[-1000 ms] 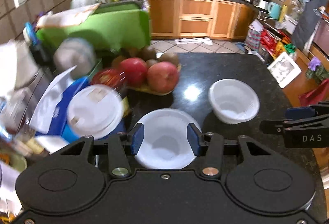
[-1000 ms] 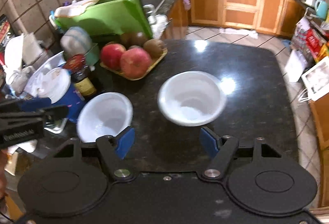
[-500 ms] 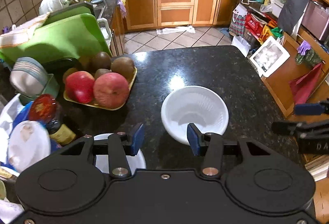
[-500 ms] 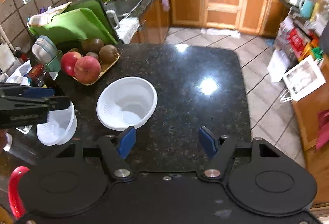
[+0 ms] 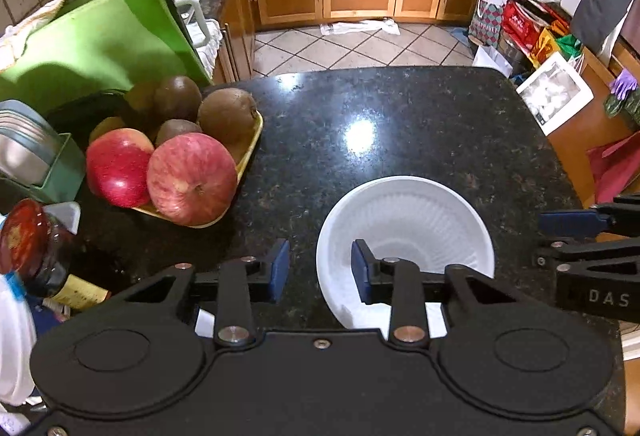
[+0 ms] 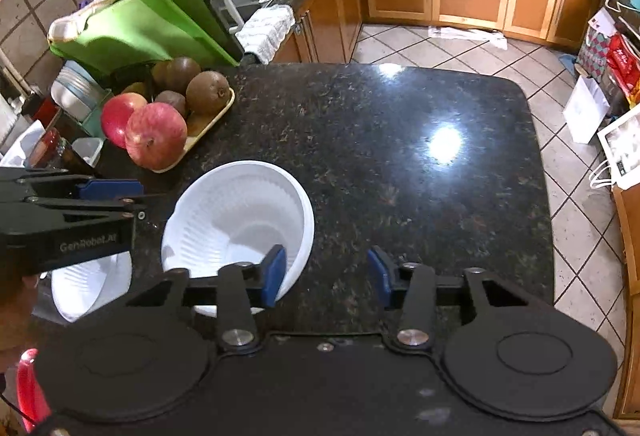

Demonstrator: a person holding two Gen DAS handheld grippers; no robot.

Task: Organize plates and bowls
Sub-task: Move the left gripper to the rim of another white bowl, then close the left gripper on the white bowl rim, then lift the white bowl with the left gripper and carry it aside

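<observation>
Left gripper (image 5: pixel 316 270): fingers narrowing, one either side of the white bowl's (image 5: pixel 404 228) left rim, not yet pressing.
Right gripper (image 6: pixel 326 278): fingers closing around that bowl's right rim, still apart.
Second bowl (image 6: pixel 90 286): on the table (image 6: pixel 400 164), beneath the left fingers.

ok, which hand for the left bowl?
Left, likely: the left bowl lies partly under the left gripper, the right gripper farther off. Jaws of both are closing astride the rim of the other bowl.

Two white bowls (image 6: pixel 236 212) (image 6: pixel 90 286), two red apples (image 6: pixel 156 140) (image 6: pixel 120 116), one fruit tray (image 6: pixel 208 122).
</observation>
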